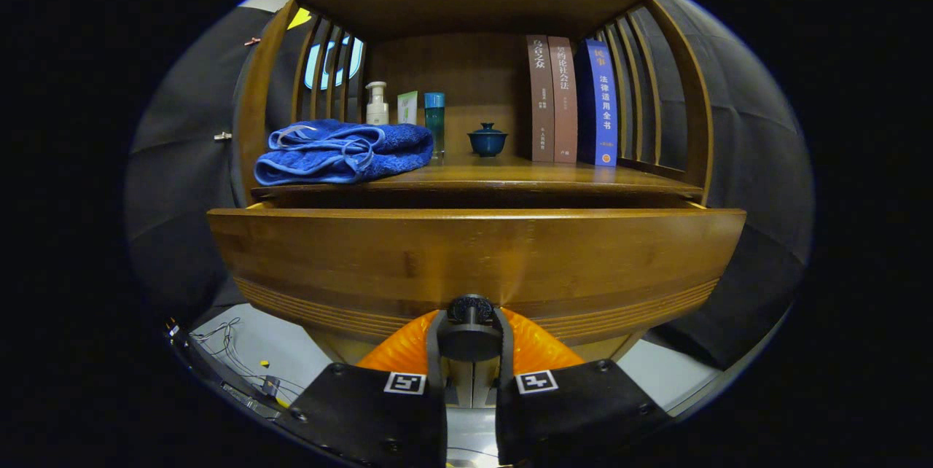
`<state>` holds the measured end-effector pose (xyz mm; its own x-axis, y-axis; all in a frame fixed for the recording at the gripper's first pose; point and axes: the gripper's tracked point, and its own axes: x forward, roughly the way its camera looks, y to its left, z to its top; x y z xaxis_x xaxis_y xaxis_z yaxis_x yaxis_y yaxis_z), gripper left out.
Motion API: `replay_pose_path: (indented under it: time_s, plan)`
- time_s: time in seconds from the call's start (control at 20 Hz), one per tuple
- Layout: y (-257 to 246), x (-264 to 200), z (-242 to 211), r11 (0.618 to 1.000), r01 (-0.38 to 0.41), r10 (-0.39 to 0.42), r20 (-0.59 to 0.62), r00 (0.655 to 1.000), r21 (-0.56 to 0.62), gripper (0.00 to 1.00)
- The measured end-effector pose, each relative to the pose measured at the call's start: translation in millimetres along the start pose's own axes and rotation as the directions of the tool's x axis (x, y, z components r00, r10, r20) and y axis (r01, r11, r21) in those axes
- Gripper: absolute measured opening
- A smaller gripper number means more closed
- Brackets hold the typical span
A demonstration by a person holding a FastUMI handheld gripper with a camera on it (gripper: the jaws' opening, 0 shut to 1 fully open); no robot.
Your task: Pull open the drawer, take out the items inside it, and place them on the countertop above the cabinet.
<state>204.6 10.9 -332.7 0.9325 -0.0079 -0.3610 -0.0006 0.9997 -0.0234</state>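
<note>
Gripper view looks straight at the front of a wooden cabinet (678,111). Its drawer (474,256) stands pulled out a little from the cabinet, its long front panel running crosswise to the fingers, with a dark gap between the panel's top edge and the countertop (510,175) above. The gripper (470,340) sits at the drawer's one dark round knob (469,310); the fingers (436,351) are drawn in narrow, one on each side of the knob, and both press on it. What lies inside the drawer cannot be seen from this angle.

On the countertop, one folded blue towel (342,152) lies at the left front, its long side crosswise. Behind it stand one white pump bottle (377,105), one pale tube (407,108) and one teal bottle (434,120), all upright. One small dark blue lidded cup (487,139) sits near the middle. Three books (572,100) stand upright at the right, spines facing out: two brown, one blue.
</note>
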Motion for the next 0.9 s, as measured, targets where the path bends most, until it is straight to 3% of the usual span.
replay_pose_path:
  time_s: [0.5, 0.9]
  plan:
    - [3, -74, -26, 1.0, -0.002, 0.001, -0.014, 1.0, -0.014, 0.3]
    - [4, -81, -36, 1.0, 0.002, -0.003, -0.033, 0.999, -0.013, 0.3]
